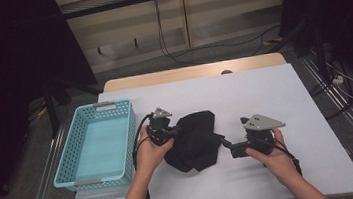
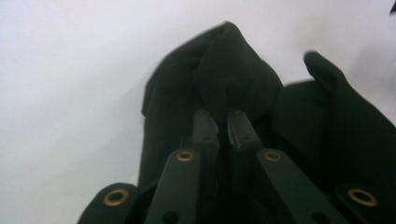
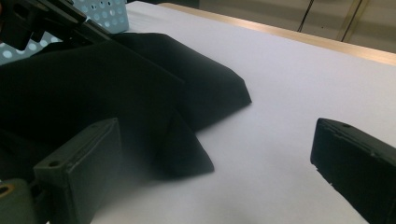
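Observation:
A crumpled black cloth (image 1: 194, 140) lies in the middle of the white table (image 1: 264, 94). My left gripper (image 1: 177, 129) reaches into the cloth's left edge. In the left gripper view its jaws stand nearly together, shut on a raised fold of the black cloth (image 2: 224, 70), with the left gripper (image 2: 223, 122) tips buried in it. My right gripper (image 1: 226, 145) sits at the cloth's right side. In the right gripper view, the right gripper (image 3: 217, 161) is wide open, and a corner of the cloth (image 3: 187, 149) lies on the table just ahead of its jaws.
A teal perforated basket (image 1: 65, 157) stands empty at the table's left edge, and its wall (image 3: 105, 11) shows behind the left gripper (image 3: 46, 21) in the right gripper view. Bare white surface stretches to the right and far side. Cables run across the floor beyond.

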The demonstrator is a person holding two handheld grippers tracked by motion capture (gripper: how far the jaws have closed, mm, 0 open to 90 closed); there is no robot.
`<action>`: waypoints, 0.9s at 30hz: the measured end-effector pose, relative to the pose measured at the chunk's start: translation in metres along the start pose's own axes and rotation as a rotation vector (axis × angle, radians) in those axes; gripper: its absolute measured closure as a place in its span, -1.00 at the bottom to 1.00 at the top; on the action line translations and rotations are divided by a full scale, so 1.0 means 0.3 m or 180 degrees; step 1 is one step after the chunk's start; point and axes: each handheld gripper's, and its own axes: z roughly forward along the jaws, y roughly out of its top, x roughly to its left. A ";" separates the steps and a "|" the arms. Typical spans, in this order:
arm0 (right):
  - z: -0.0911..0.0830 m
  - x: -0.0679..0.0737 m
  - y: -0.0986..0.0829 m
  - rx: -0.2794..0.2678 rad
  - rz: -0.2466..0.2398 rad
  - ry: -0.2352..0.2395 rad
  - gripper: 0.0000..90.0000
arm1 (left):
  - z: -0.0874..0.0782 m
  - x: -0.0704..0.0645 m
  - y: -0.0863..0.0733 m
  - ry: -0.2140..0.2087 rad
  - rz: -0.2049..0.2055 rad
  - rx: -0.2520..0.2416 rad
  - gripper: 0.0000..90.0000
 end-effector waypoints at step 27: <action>0.204 0.065 0.027 0.0237 0.0119 0.0346 -0.39 | -0.034 0.076 -0.007 0.0308 -0.0250 -0.0189 -0.61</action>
